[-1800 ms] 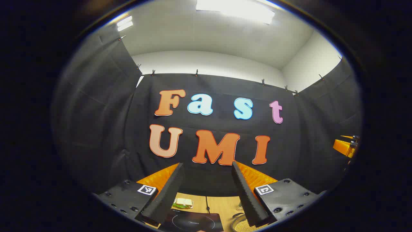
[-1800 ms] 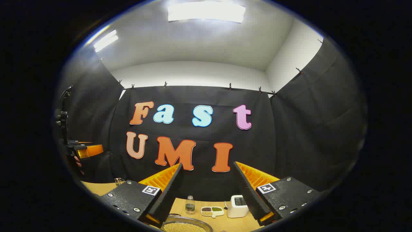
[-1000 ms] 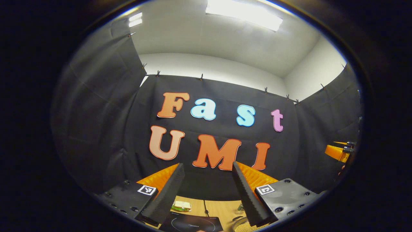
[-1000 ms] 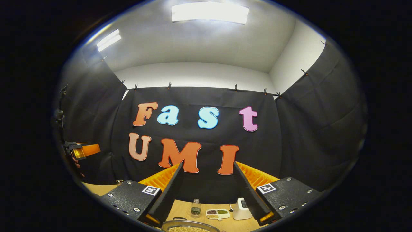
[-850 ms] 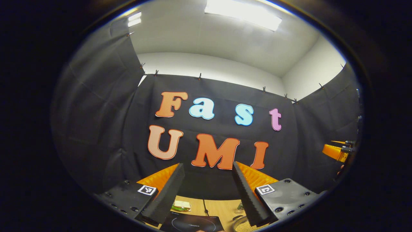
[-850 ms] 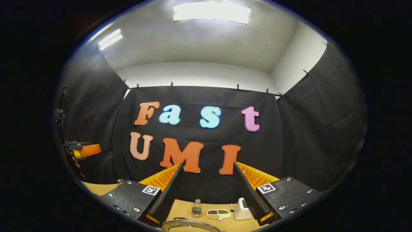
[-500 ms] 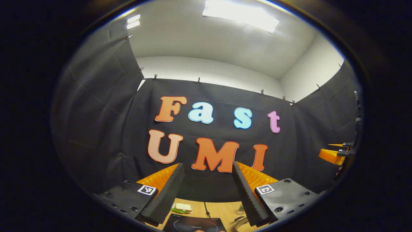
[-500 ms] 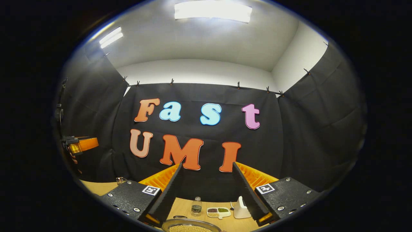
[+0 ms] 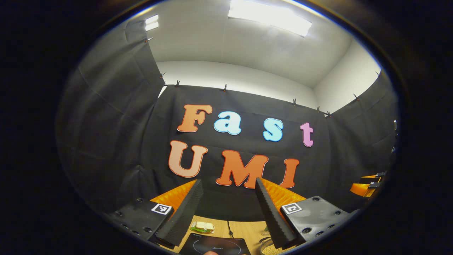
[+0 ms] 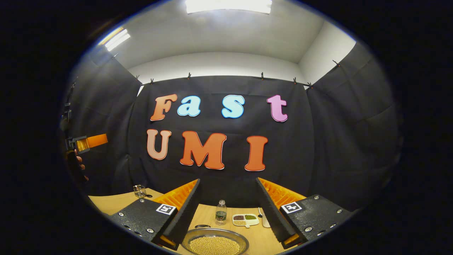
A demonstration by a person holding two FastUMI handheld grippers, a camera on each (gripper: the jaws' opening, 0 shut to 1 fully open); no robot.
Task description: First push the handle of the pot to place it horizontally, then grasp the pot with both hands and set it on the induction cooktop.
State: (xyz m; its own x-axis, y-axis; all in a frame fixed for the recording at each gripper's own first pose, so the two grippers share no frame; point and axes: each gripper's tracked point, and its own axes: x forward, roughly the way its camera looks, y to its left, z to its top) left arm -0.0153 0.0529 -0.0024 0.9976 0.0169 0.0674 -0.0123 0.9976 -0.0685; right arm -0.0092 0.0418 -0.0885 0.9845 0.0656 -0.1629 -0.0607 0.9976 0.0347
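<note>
My left tool (image 9: 226, 212) spread, empty, high above counter (image 9: 247, 230). Right tool (image 10: 226, 212) same.

Pot (image 10: 215, 243): round shiny metal, full of small tan beans, right of cooktop (image 9: 216, 245), which is flat black glass.

Handle (image 10: 202, 226): thin dark loop at pot's far rim.

Risks, my guess:
- hard push tips pot, beans spill
- smooth rim slips from ridged pads
- uneven two-tool lift tilts load
- bottle (image 10: 221, 213) and tray (image 10: 245, 219) behind pot, could be knocked

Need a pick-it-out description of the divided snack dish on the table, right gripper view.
Start at the wooden table under the black back wall. Near its far edge a clear bottle stands; the dish lies just right of it, behind the pot of yellow beans. It is small, white and flat, split into compartments of dark, green and pale grains.
</note>
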